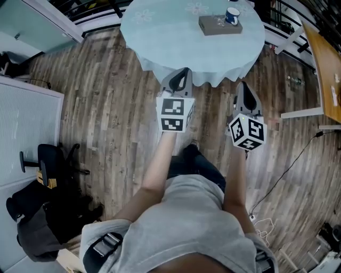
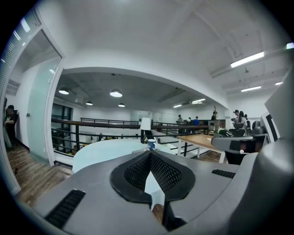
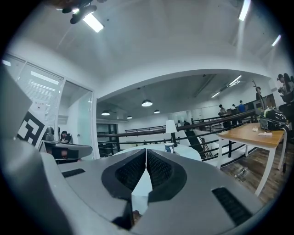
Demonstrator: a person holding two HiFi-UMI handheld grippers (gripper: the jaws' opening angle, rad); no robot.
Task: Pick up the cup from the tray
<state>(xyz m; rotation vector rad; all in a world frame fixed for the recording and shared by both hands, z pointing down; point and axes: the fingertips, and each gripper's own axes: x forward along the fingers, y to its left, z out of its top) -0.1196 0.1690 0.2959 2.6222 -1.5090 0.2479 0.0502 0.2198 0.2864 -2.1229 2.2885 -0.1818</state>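
A small blue and white cup stands on a grey tray on the round table with a pale blue cloth, at the far side. The cup shows just above the tips of the left jaws, and the cup sits a little right of the right jaws' tips. My left gripper and right gripper hover over the floor at the table's near edge, well short of the tray. Both are shut with nothing between their pads.
A wooden table stands at the right, with white frame legs below it. A cable runs across the wooden floor. A black chair and bags lie at the left. Railings and distant people are behind the table.
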